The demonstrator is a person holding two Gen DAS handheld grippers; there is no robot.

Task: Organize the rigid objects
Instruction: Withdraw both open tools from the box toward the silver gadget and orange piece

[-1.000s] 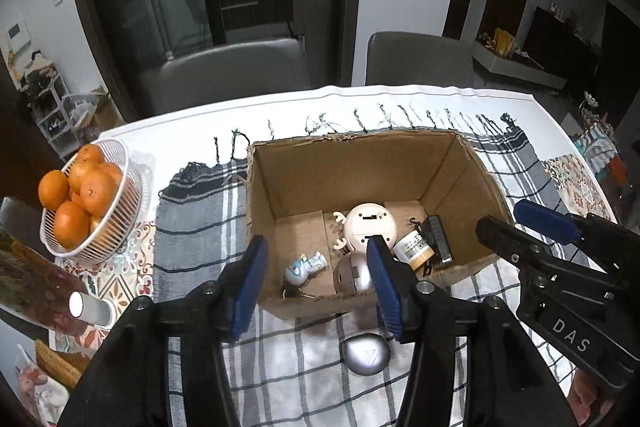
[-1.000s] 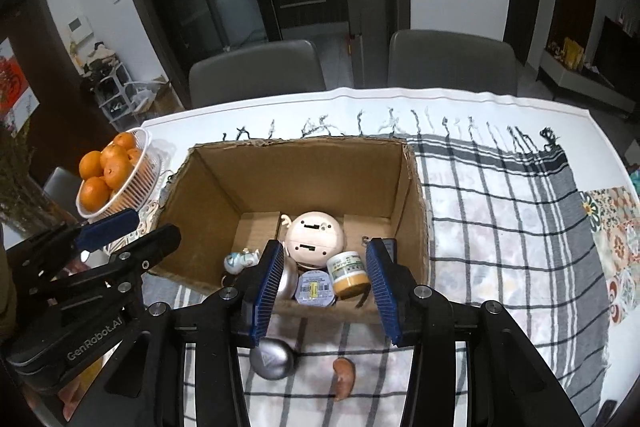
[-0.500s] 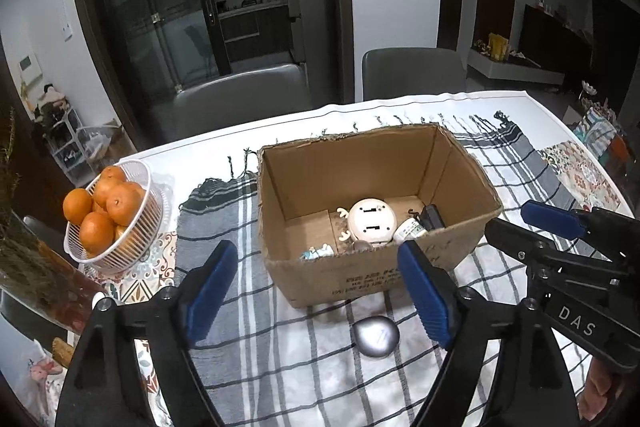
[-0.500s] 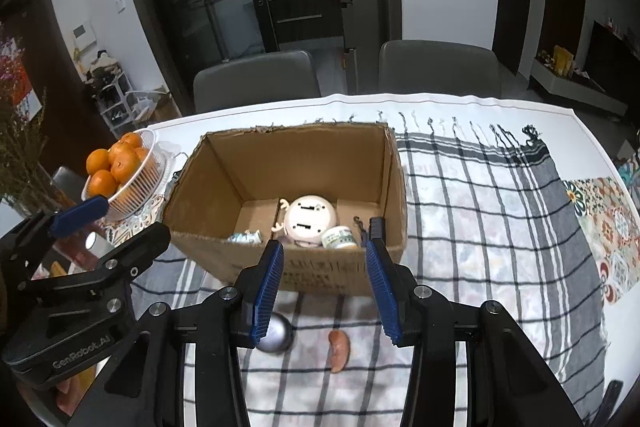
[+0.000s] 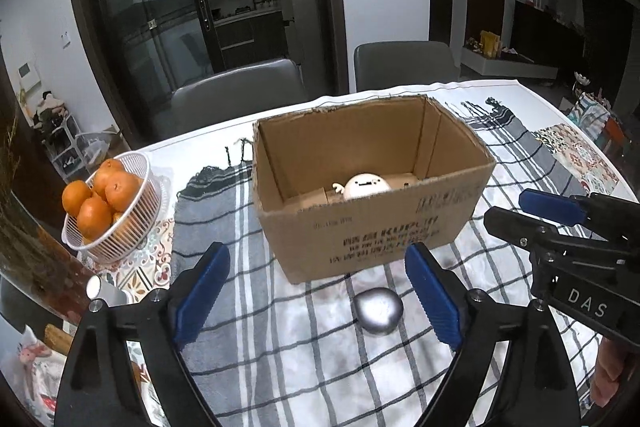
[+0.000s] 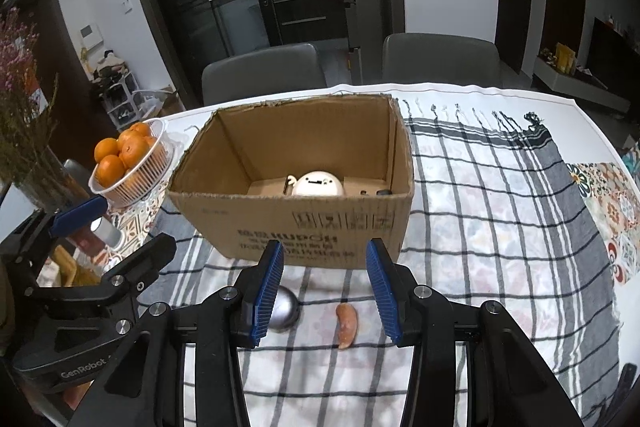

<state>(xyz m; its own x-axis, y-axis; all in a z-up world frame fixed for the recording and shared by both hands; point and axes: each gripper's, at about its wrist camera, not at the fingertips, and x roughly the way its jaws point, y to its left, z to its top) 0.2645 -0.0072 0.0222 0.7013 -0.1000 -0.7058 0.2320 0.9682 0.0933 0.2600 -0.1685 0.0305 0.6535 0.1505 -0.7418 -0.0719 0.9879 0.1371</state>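
Note:
An open cardboard box (image 5: 372,235) (image 6: 296,227) stands on the checked cloth, holding a round white toy (image 5: 366,185) (image 6: 318,183) and small items mostly hidden by its front wall. A silver rounded object (image 5: 379,310) (image 6: 283,311) lies on the cloth in front of the box. A small orange-brown curved piece (image 6: 346,319) lies beside it. My left gripper (image 5: 318,297) is wide open and empty, low over the cloth with the silver object between its fingers. My right gripper (image 6: 325,293) is open and empty above the curved piece.
A white basket of oranges (image 5: 108,211) (image 6: 132,163) stands at the left. A vase of dried flowers (image 6: 32,147) and small items sit at the table's left edge. Two grey chairs (image 6: 264,75) stand behind the table. A patterned mat (image 6: 604,195) lies at the right.
Both grippers have pulled back from above the box and dropped lower. The left gripper has opened wide. The box interior is now mostly hidden behind its front wall.

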